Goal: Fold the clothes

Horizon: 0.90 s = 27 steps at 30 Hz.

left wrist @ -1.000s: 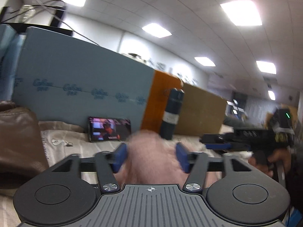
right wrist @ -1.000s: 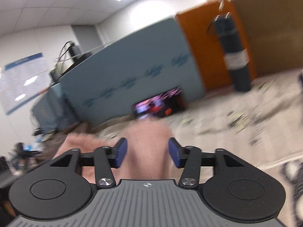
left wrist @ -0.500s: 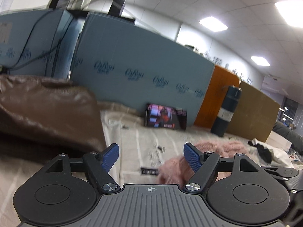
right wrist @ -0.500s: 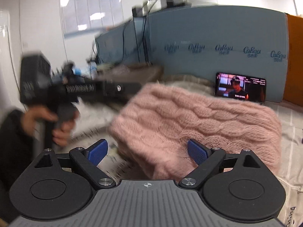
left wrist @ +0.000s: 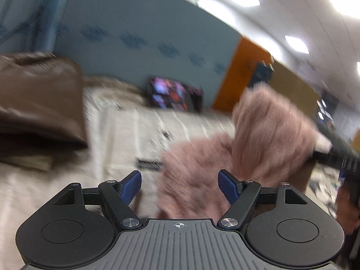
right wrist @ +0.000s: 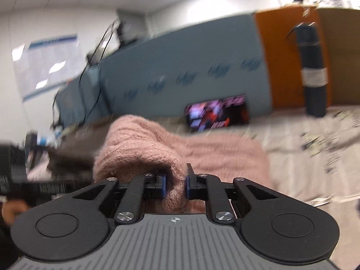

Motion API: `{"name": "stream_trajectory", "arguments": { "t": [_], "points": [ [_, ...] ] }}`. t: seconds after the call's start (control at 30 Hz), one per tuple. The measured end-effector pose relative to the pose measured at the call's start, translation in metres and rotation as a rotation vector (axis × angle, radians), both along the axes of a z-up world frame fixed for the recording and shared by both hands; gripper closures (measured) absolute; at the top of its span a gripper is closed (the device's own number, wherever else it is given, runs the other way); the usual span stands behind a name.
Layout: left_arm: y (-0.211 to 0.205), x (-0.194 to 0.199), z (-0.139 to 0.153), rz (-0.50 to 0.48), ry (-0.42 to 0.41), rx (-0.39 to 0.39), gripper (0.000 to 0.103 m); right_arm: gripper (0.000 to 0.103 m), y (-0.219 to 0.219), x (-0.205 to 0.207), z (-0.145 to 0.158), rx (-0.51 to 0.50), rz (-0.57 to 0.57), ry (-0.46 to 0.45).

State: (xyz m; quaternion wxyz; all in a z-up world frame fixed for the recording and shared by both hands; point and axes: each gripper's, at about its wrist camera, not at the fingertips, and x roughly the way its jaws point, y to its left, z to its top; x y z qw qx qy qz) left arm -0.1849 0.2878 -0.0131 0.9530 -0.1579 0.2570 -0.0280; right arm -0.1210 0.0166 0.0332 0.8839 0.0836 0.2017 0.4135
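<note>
A fluffy pink sweater (left wrist: 270, 130) lies bunched on the cloth-covered table (left wrist: 126, 139). My left gripper (left wrist: 179, 176) hovers low over its near edge. Its jaws are closing, with the sweater's edge between the blue pads (left wrist: 132, 185) but not pressed. In the right wrist view, my right gripper (right wrist: 176, 184) is closing tight on a thick fold of the sweater (right wrist: 220, 155), pads pressing the knit. That fold stands raised above the table. The left gripper (right wrist: 24, 175) shows as a dark blur at the left.
A brown leather jacket (left wrist: 38, 103) lies at the left. A phone (right wrist: 218, 112) with a lit screen leans on the blue foam board (right wrist: 180, 51). A dark bottle (right wrist: 312, 72) stands before the orange panel (right wrist: 283, 56). A hand (left wrist: 346, 207) is at the right.
The left gripper released the sweater, spread wide and dropped toward the table. The right gripper opened wide, then clamped on a fold of the sweater and raised it.
</note>
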Motion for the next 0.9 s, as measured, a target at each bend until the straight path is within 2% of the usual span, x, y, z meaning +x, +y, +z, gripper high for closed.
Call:
{"name": "stream_trajectory", "arguments": {
  "t": [0.03,0.07,0.13,0.2,0.33,0.43,0.5,0.63,0.8,0.83,0.9],
  "points": [
    [-0.004,0.006,-0.002,-0.024,0.029,0.015,0.062,0.089,-0.006,0.001,0.002,0.023,-0.019,-0.004],
    [-0.009,0.012,-0.003,-0.046,0.053,0.030,0.080,0.089,-0.012,0.004,0.003,0.043,-0.038,-0.005],
    [-0.018,0.016,-0.001,-0.060,0.046,0.059,0.085,0.089,-0.022,0.008,0.005,0.079,-0.073,-0.006],
    [-0.023,0.015,0.004,-0.043,-0.004,0.098,0.086,0.089,-0.028,0.013,0.008,0.099,-0.100,-0.026],
    [-0.007,0.004,0.019,0.068,-0.109,0.098,0.087,0.089,-0.041,0.021,0.020,0.151,-0.177,-0.089],
    [0.004,-0.007,0.026,0.176,-0.137,0.161,0.087,0.090,-0.060,0.028,0.025,0.199,-0.253,-0.098],
    [0.016,-0.010,0.023,0.212,-0.125,0.136,0.087,0.090,-0.072,0.034,0.022,0.207,-0.306,-0.078],
    [0.021,-0.003,0.011,0.211,-0.054,0.111,0.086,0.090,-0.087,0.043,-0.001,0.117,-0.389,-0.006],
    [0.023,0.000,0.008,0.199,-0.030,0.107,0.085,0.090,-0.098,0.048,-0.025,-0.029,-0.449,0.106],
    [0.024,0.000,0.007,0.201,-0.029,0.100,0.083,0.088,-0.098,0.048,-0.027,-0.056,-0.449,0.121],
    [0.025,-0.001,0.006,0.208,-0.031,0.090,0.082,0.061,-0.095,0.046,-0.029,-0.141,-0.463,0.102]
  ]
}}
